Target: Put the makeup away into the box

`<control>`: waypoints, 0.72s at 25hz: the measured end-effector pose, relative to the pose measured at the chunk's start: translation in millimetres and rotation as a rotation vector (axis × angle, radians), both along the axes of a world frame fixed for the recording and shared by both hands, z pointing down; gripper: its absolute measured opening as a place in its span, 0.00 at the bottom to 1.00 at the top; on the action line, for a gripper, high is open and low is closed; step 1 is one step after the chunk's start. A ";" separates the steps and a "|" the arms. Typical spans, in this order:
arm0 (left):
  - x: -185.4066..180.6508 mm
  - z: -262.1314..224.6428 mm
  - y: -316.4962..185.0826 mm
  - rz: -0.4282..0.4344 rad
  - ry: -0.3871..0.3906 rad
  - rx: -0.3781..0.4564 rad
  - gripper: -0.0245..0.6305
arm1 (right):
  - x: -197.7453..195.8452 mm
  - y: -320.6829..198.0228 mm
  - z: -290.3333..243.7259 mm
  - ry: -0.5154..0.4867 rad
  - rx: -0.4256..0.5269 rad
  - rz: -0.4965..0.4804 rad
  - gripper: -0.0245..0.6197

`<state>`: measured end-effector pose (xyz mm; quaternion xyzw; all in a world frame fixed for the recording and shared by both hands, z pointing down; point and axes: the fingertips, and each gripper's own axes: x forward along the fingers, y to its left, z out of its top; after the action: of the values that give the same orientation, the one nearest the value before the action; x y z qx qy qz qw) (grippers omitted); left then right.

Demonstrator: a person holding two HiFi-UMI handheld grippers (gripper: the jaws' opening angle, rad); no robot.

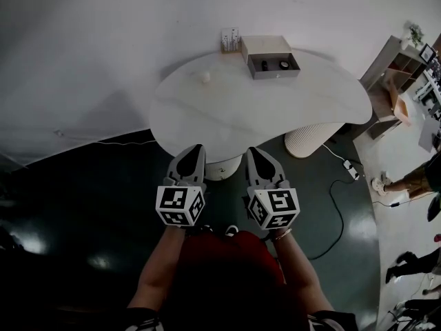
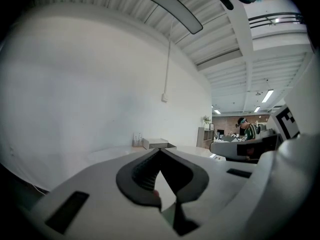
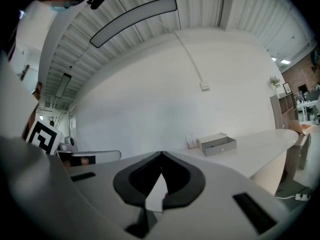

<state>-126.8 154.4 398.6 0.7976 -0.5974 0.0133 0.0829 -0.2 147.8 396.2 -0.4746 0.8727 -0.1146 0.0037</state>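
Note:
A grey open box stands at the far side of the white table, its lid tipped back, with small dark items inside. A small white round object lies on the table to the left of it. A small white pack stands against the wall beside the box. My left gripper and right gripper hover side by side at the table's near edge, both shut and empty. The box shows far ahead in the left gripper view, and the box in the right gripper view.
A ribbed white pedestal carries the table's right end. A power strip with a black cable lies on the dark floor to the right. A shelf unit and a person's legs are at the far right.

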 end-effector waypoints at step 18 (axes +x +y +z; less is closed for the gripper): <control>-1.1 -2.1 -18.3 -0.053 -0.031 -0.002 0.07 | 3.5 -17.0 1.8 0.011 -0.003 -0.043 0.06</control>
<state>-127.9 136.1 396.5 0.7812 -0.6193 0.0241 0.0745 3.3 130.7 398.0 -0.4562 0.8826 -0.1134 -0.0042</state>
